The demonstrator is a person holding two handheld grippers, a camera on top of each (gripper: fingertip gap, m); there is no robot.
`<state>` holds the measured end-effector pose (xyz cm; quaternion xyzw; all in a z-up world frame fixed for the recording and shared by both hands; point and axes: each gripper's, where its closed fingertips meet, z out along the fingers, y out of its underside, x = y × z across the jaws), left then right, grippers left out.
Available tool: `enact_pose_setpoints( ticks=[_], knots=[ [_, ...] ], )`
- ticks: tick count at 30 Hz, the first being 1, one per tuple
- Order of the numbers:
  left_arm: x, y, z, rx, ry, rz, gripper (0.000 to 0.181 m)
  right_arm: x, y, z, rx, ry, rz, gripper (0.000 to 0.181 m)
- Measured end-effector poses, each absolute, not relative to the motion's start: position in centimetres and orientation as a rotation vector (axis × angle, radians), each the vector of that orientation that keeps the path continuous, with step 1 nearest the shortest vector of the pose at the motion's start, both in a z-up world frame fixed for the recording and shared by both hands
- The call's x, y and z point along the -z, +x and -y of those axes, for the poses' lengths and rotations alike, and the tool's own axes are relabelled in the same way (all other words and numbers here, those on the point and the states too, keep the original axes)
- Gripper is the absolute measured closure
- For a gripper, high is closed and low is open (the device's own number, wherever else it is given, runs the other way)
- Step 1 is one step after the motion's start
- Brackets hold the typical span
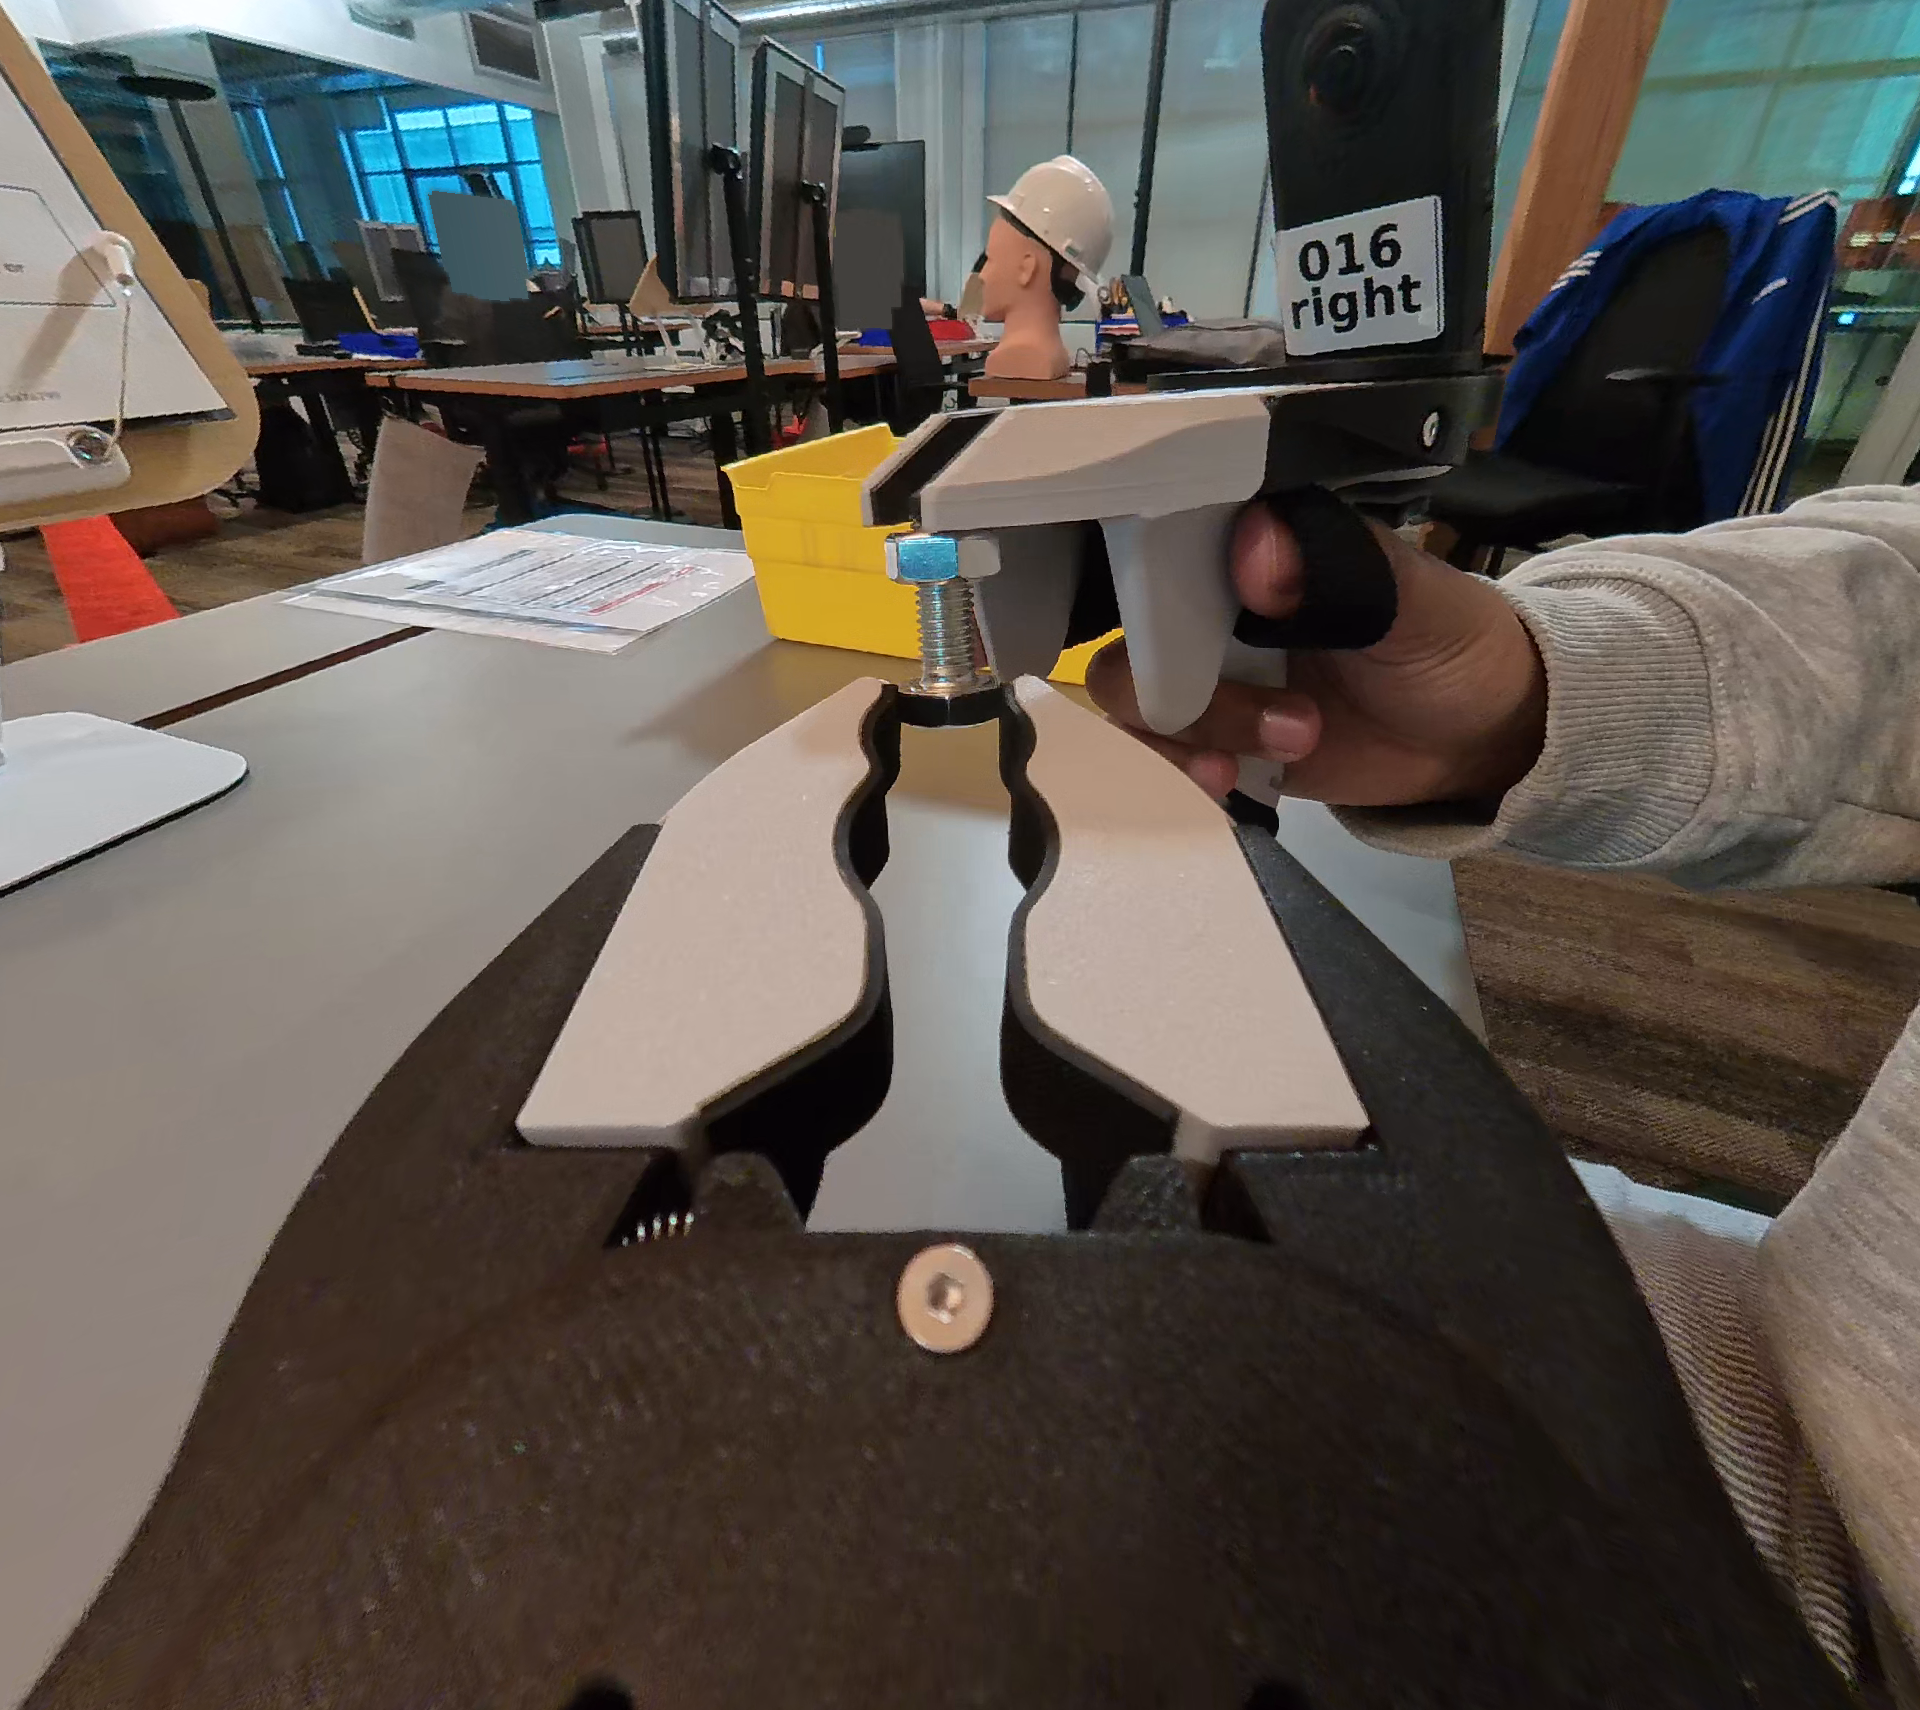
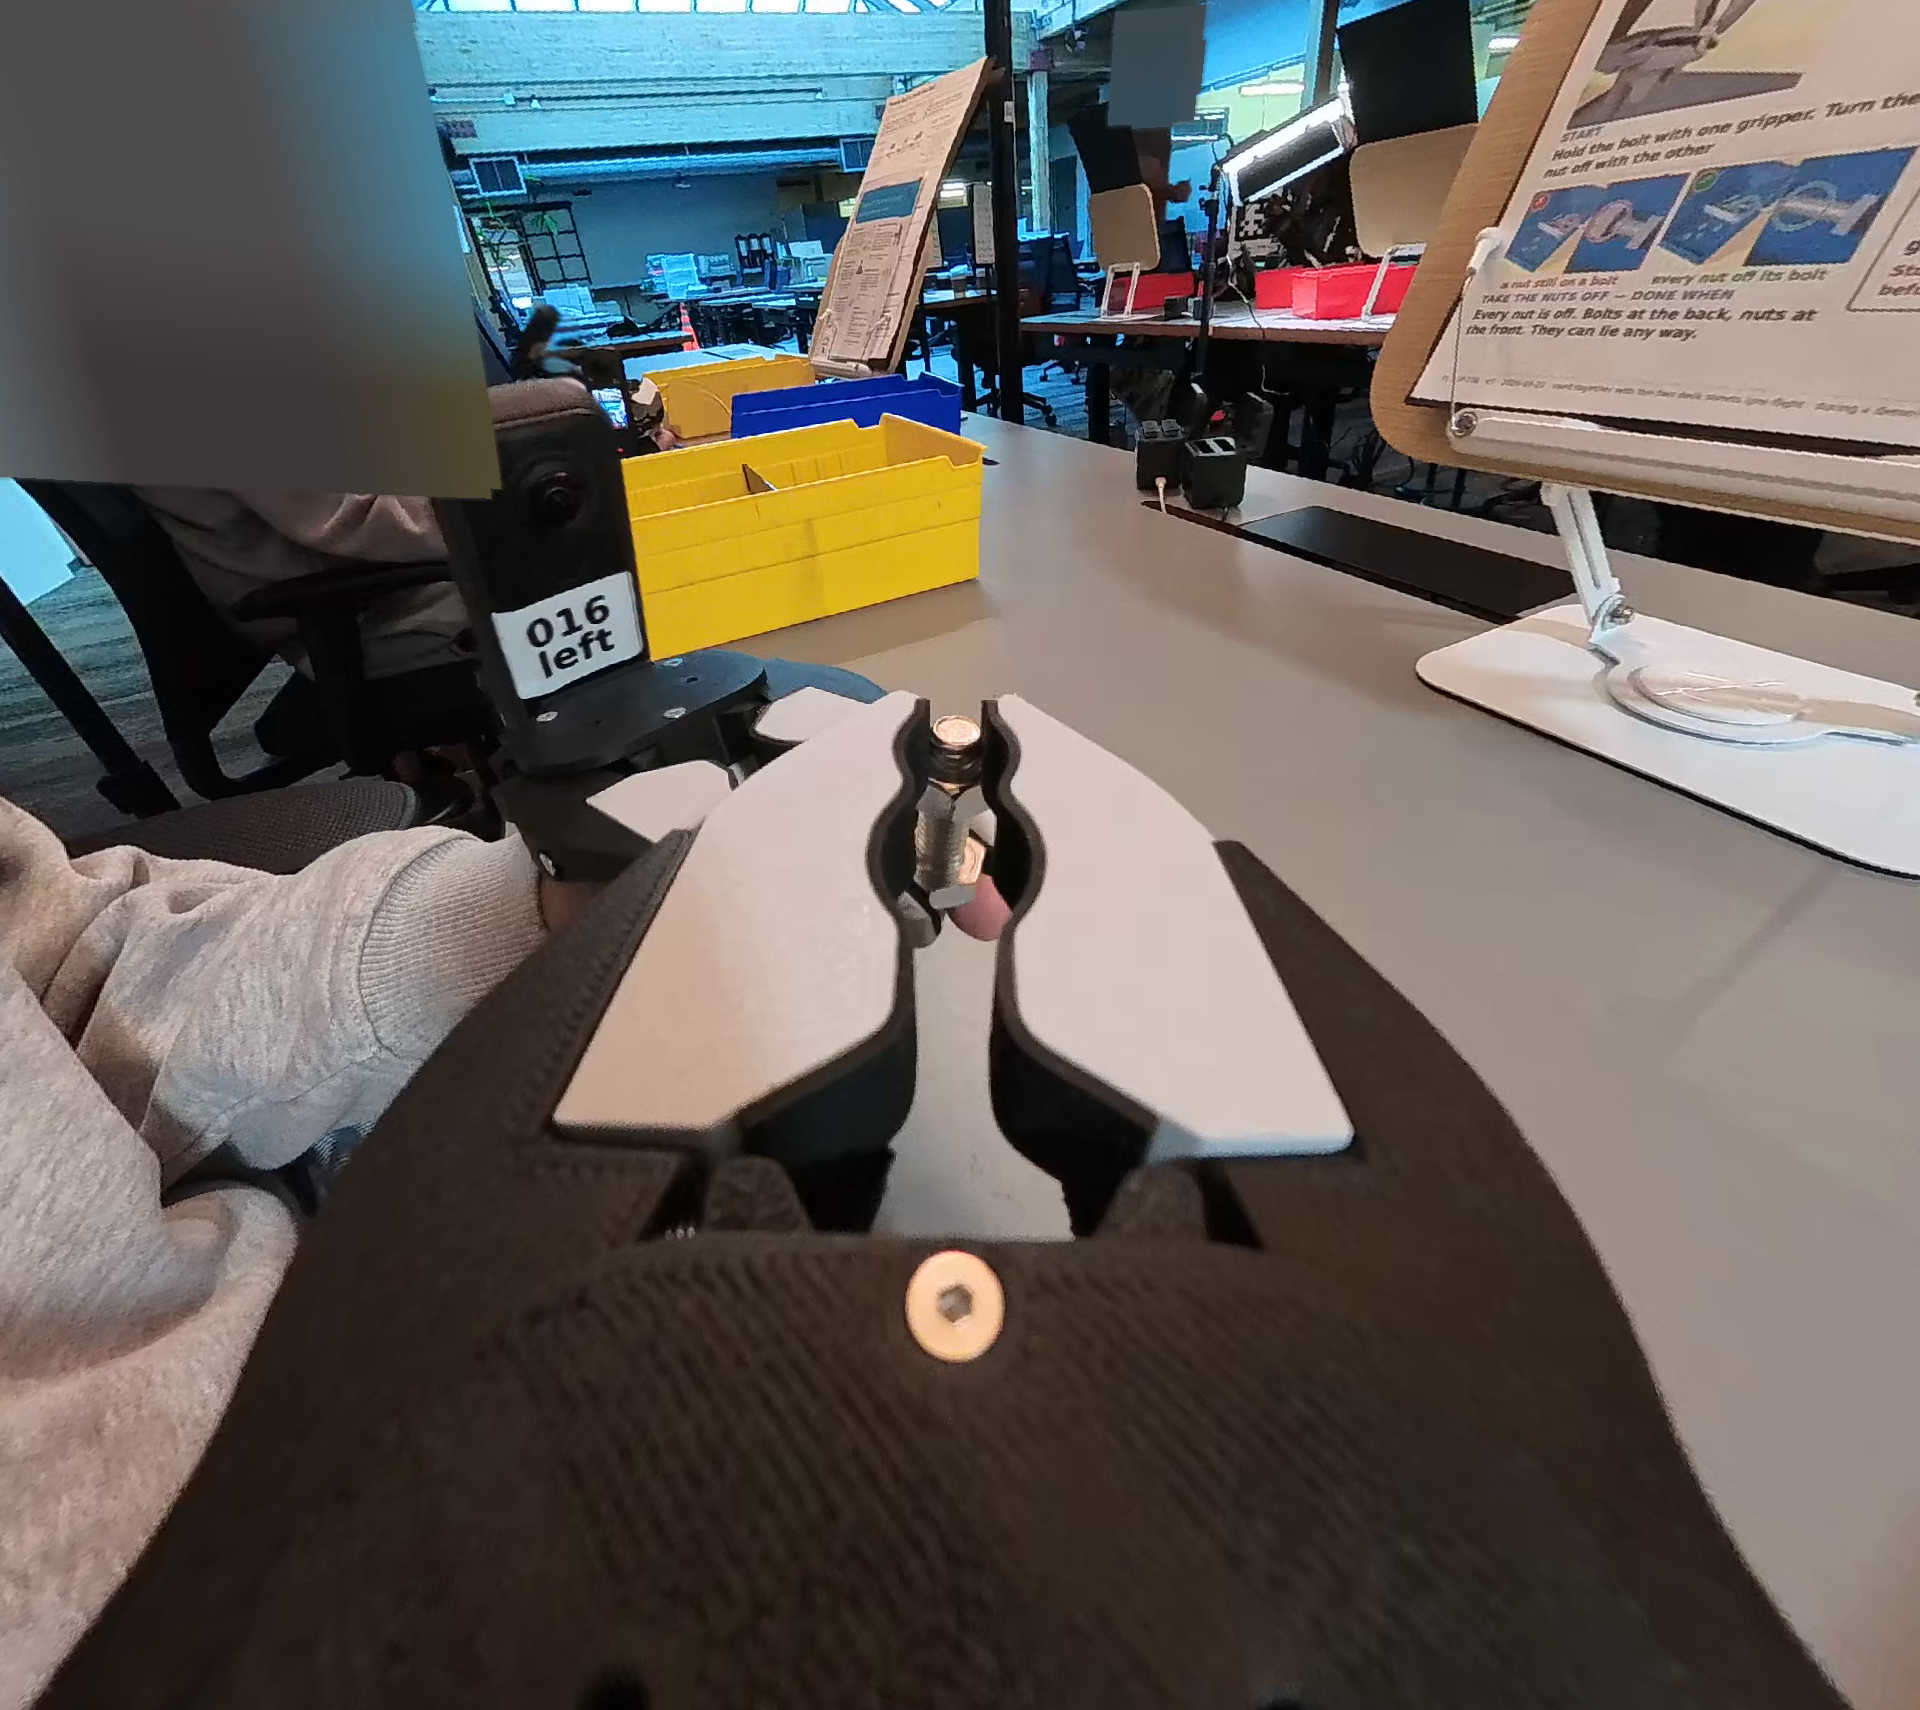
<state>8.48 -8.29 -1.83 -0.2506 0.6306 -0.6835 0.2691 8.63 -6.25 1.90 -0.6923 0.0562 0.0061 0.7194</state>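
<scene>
A silver bolt (image 1: 948, 632) stands upright above the grey table (image 1: 312, 881), held between both grippers. My left gripper (image 1: 948, 704) is shut on the dark hex piece at the bolt's lower end. My right gripper (image 1: 914, 522) comes in level from the right, held by a hand in a grey sleeve, and is shut on the hex piece (image 1: 940, 559) at the bolt's upper end. In the right wrist view, my right gripper (image 2: 956, 720) clamps that top end, and the threaded shaft (image 2: 940, 839) runs down between its fingers. The left gripper's fingers (image 2: 665, 803) show beneath it.
An open yellow bin (image 1: 800, 538) stands just behind the bolt; it also shows in the right wrist view (image 2: 810, 538), with a blue bin (image 2: 842, 403) farther back. A document stand (image 2: 1662, 154) on a white base (image 2: 1662, 725) is at one side. A sleeved paper sheet (image 1: 540, 580) lies on the table. My left and right fingertips are right by each other. The white base (image 2: 1662, 725) is about equally far from each gripper, around 40 cm.
</scene>
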Motion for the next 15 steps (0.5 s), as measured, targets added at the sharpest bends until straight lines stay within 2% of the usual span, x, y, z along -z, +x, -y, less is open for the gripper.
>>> enact_pose_setpoints(
  ticks=[15],
  knots=[
    [1.39, 8.32, 8.11, 1.884, -0.674, -1.678, 0.161, -2.09, 8.51, 6.27, -0.020, -1.520, -0.119, 0.172]
  ],
)
